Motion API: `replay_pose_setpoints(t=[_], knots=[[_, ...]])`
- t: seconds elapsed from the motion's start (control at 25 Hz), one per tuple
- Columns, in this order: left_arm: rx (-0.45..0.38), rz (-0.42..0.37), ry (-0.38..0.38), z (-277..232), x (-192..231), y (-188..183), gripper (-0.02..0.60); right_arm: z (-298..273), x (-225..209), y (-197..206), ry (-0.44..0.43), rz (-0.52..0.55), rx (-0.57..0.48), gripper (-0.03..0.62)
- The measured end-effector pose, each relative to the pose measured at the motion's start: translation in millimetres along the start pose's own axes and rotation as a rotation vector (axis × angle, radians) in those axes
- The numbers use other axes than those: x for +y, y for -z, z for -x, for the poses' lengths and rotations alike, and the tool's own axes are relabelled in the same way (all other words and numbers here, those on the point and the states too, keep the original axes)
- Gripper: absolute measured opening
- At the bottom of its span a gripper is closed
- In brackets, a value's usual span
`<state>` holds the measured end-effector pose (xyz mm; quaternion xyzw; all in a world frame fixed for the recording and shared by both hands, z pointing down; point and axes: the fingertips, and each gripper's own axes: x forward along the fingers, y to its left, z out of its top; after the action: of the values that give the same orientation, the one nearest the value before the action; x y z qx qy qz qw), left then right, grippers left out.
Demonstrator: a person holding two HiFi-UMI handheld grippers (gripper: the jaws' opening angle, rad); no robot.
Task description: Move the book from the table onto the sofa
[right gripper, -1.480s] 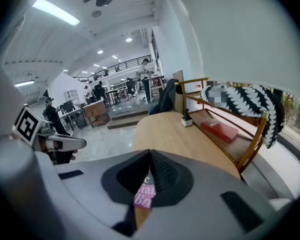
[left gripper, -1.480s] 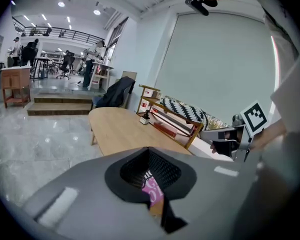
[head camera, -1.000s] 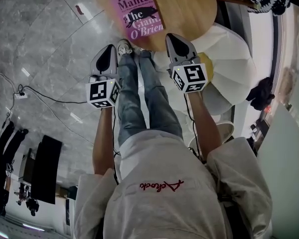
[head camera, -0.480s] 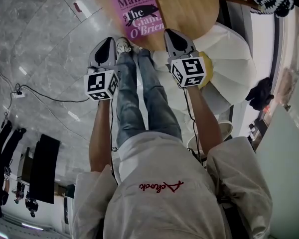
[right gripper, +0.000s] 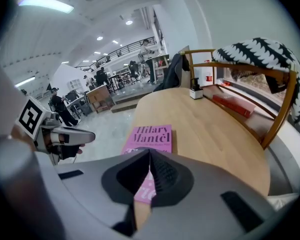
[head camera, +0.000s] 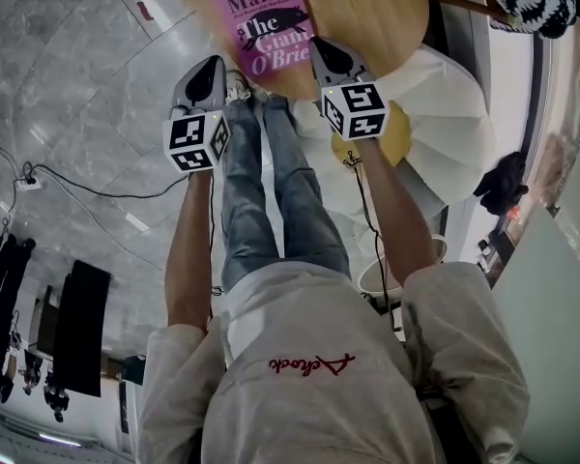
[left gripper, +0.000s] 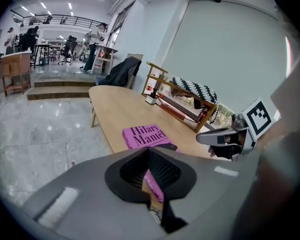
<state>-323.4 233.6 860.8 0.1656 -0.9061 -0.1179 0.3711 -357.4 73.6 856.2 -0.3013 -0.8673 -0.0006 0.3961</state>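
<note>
In the head view, the pink Hilary Mantel paperback lies flat, cover up, on the near end of the oval wooden tabletop, close to its edge. The left gripper and the right gripper reach out ahead of the person's legs, one to each side of the book's near end, and neither appears to touch it. I judge that this flanking stance suits taking a flat book from both sides at once. A white cushioned seat sits just beside the tabletop on the right; whether it is the sofa I cannot tell

In the left gripper view, the jaws are closed on each other with nothing between them. The book lies beyond their tips, apart from them, and the right gripper is level with it to the right

In the right gripper view, the jaws are likewise pressed together and empty, aimed at the book's near edge. The jaws would have to part before either pair could take the cover, so the pick looks not yet begun
</note>
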Motion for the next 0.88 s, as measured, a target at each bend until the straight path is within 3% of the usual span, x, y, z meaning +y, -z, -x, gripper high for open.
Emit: replay_pose_setpoints(t=[0.2, 0.4, 0.44, 0.52, 0.6, 0.88], knots=[[0.024, 0.030, -0.001, -16, 5, 9, 0.009, -19, -7, 9, -0.019, -0.042, 0.014, 0.009], [0.096, 0.111, 0.057, -35, 4, 25, 0.016, -34, -19, 14, -0.033, -0.104, 0.022, 0.011], [0.110, 0.123, 0.065, -39, 5, 27, 0.029, -37, -21, 16, -0.036, -0.108, 0.030, 0.017], [0.131, 0.140, 0.076, -45, 5, 31, 0.089, -44, -23, 17, -0.050, -0.113, 0.044, 0.107], [0.143, 0.150, 0.084, -51, 5, 33, 0.146, -49, -24, 17, -0.062, -0.113, 0.052, 0.137], [0.181, 0.186, 0.087, -67, 7, 44, 0.246, -70, -28, 25, -0.099, -0.093, 0.094, 0.223]])
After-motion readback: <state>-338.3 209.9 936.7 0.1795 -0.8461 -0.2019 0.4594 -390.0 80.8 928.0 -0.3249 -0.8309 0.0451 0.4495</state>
